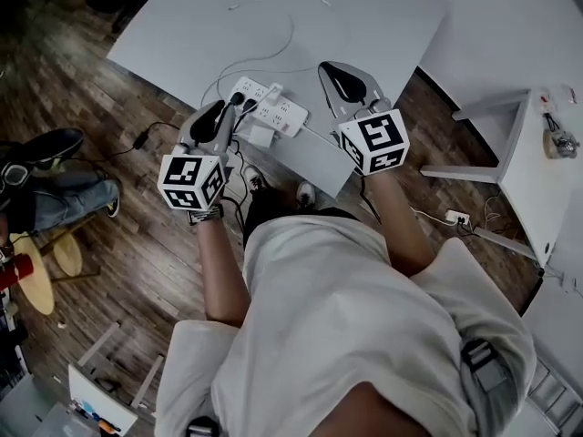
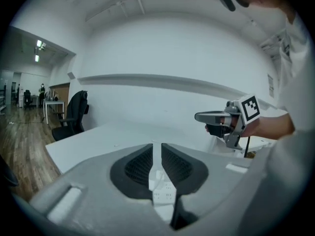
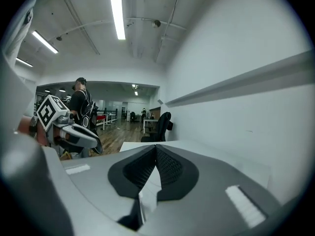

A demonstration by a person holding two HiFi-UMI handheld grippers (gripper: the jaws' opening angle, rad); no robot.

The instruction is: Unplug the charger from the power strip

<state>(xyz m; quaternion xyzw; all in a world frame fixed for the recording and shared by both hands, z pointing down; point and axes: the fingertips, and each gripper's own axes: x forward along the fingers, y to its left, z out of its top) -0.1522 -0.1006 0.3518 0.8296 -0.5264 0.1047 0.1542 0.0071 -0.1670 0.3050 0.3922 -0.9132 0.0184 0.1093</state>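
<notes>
Wood flooring is seen around a white worktop (image 1: 364,25) in the head view, where a white power strip (image 1: 282,112) lies near the near edge. Its long axis runs from upper left to lower right, roughly along that edge. 2 dark plugs (image 1: 240,101) are seated at its left end, and a white block (image 1: 258,136) sits just beside its near side. Which of these is the charger cannot be told.

Both grippers are held above the strip, pointing away from the person. The left gripper (image 1: 222,108) hangs over the strip's left end and the right gripper (image 1: 325,67) is beyond its right end.

Only the left gripper view shows the pads (image 2: 140,166) of the left gripper (image 2: 156,147) nearly closed, a narrow slit left between them and nothing in it. The strip (image 2: 162,194) is glimpsed below through that slit, well apart from them. A black office chair (image 2: 74,114) and the other gripper (image 2: 212,117) are also shown there.

Only the right gripper view shows the right gripper (image 3: 156,147) clenched and empty, its jaws meeting at the tips. Behind it a long room is seen with a ceiling light (image 3: 117,14), a standing person (image 3: 78,107) and the left gripper (image 3: 91,140).
</notes>
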